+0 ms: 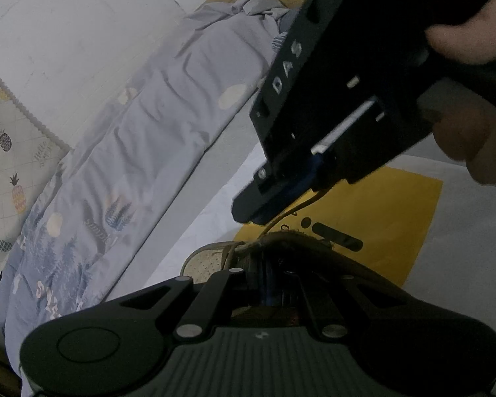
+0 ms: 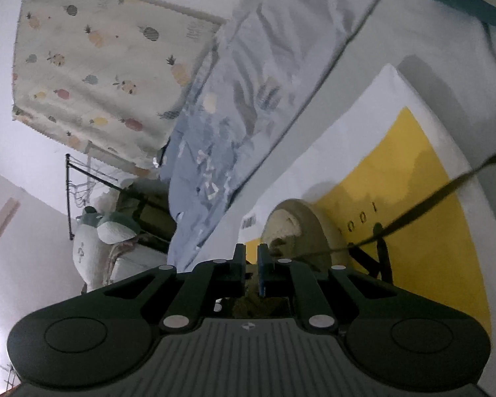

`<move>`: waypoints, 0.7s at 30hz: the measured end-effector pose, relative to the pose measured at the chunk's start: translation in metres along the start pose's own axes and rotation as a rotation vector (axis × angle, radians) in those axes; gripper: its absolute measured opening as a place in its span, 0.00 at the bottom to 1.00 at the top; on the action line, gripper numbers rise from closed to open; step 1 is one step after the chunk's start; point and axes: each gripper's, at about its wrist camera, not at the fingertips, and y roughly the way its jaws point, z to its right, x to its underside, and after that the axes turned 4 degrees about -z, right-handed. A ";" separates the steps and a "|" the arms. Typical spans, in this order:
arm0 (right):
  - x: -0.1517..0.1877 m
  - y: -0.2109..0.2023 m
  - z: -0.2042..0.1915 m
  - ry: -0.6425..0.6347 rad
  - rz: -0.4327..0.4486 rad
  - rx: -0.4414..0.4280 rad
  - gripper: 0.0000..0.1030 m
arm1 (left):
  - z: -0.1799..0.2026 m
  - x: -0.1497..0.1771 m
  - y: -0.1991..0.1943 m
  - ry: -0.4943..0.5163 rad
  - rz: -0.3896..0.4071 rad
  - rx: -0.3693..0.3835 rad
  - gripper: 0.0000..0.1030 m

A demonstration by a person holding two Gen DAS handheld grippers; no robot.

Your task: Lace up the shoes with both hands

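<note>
Dim room: rumpled grey-blue patterned bedsheet (image 1: pixel 155 139) beside a white surface with a yellow printed sheet (image 1: pixel 380 218). Beige perforated shoe (image 1: pixel 205 261) lies there, mostly hidden behind the left gripper (image 1: pixel 268 284), jaws closed, contents unclear. Right gripper (image 1: pixel 264 205) is nearly closed, pinching 1 thin tan lace (image 1: pixel 281 221).

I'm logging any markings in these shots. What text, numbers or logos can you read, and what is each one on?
"DAS": white letters on the side of the right gripper.
"100": dark digits on the yellow mat; the characters after them are blurred.
Writing on the pineapple cloth and the blue bedsheet: too blurred to read.
</note>
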 end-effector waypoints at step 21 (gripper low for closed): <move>0.005 0.015 0.025 0.228 0.011 -0.029 0.08 | 0.003 -0.002 0.003 -0.007 -0.004 -0.007 0.02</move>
